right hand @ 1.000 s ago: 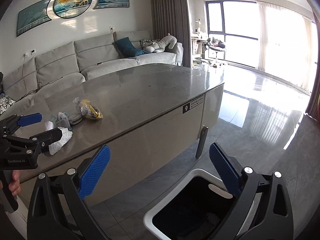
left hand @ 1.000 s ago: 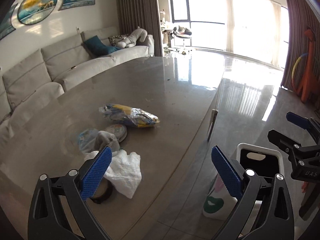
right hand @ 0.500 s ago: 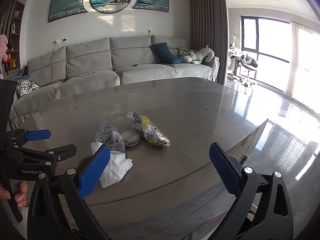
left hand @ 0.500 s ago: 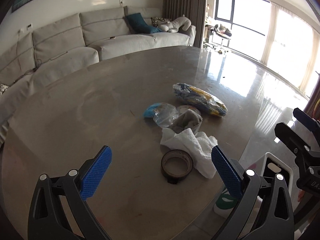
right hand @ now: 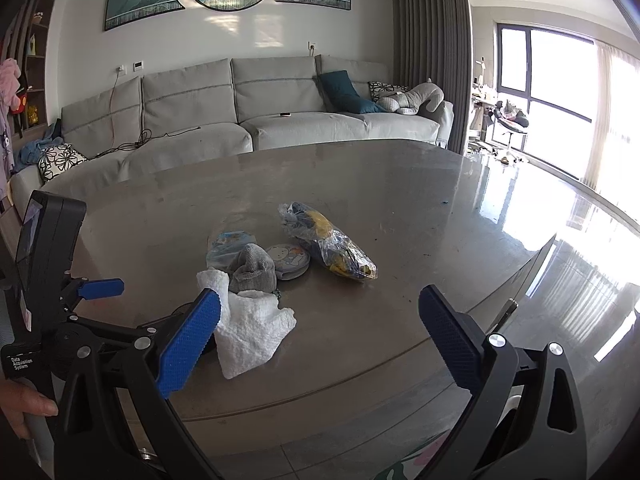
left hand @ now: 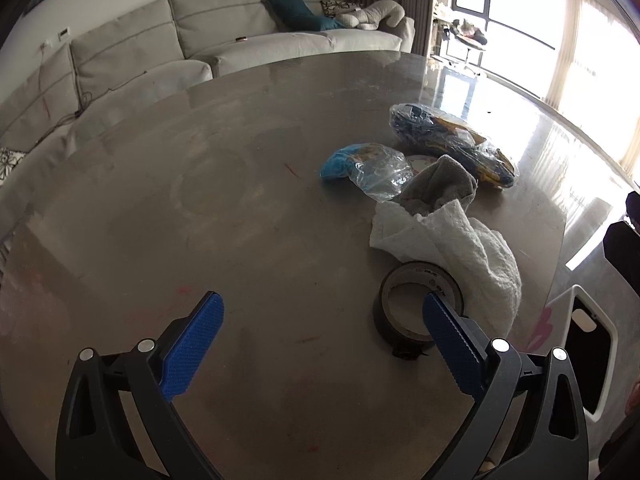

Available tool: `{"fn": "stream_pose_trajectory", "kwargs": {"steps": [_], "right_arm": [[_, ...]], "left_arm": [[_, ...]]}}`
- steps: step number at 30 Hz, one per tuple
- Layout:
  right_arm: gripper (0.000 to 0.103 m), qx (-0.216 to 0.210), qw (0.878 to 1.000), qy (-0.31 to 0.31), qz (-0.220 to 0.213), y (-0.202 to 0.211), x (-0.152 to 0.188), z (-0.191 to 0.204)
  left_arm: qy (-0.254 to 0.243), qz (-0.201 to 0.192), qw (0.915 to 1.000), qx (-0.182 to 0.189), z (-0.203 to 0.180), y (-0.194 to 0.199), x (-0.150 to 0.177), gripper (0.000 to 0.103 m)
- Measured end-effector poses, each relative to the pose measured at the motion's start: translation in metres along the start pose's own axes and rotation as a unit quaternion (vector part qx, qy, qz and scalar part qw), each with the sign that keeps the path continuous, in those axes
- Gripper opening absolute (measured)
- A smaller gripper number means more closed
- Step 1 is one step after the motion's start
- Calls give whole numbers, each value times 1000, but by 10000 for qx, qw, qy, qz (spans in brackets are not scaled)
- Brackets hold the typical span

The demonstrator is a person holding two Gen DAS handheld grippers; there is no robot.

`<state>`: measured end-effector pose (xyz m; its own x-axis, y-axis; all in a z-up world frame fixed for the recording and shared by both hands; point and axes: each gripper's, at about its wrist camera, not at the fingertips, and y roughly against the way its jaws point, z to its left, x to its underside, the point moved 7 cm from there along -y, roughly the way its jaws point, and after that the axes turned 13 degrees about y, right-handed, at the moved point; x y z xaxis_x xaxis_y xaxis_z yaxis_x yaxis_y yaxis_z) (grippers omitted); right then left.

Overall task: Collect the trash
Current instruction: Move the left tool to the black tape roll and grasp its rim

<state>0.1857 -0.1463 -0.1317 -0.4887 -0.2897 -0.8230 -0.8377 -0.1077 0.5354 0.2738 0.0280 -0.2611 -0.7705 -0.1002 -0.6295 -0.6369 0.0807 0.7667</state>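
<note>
The left gripper (left hand: 323, 340) hangs low over the grey table (left hand: 240, 208) with its blue pads spread wide and nothing between them; its right pad overlaps the view of a dark roll of tape (left hand: 416, 308) lying flat near the table's edge. The right gripper (right hand: 320, 336) is likewise spread apart and empty, held just off the near rim of the table (right hand: 400, 208). Touching the tape, a crumpled white tissue (left hand: 452, 244) drapes partly over its far side, and a grey sock-like cloth (left hand: 438, 184) lies bunched on the tissue's far end. Just beyond that sit a clear plastic bag with blue inside (left hand: 366, 166) and a small round printed tin (right hand: 288, 260), and farther right a long clear wrapper with yellow and blue contents (left hand: 452, 144). Off the table's right edge, a white bin with a dark opening (left hand: 588, 360) stands on the floor. Past the table runs a grey sofa (right hand: 248, 116).
</note>
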Motion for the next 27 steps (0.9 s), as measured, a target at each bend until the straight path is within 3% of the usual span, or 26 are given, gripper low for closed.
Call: {"fn": "stream_pose_trajectory", "kwargs": {"steps": [5, 9, 14, 19, 27], "right_arm": [[99, -24, 10000, -5, 33, -2, 4, -1], [99, -57, 10000, -29, 61, -6, 5, 1], [99, -63, 10000, 11, 40, -6, 5, 4], [99, -95, 9999, 36, 84, -8, 6, 8], [99, -277, 9992, 201, 217, -24, 9, 24]], "left_arm": [[53, 186, 9995, 240, -4, -10, 4, 74], [-131, 114, 9991, 378, -12, -9, 9, 57], [-367, 157, 9973, 613, -33, -6, 14, 15], [-153, 107, 9976, 670, -30, 0, 12, 10], [86, -171, 9988, 441, 1, 22, -12, 10]]}}
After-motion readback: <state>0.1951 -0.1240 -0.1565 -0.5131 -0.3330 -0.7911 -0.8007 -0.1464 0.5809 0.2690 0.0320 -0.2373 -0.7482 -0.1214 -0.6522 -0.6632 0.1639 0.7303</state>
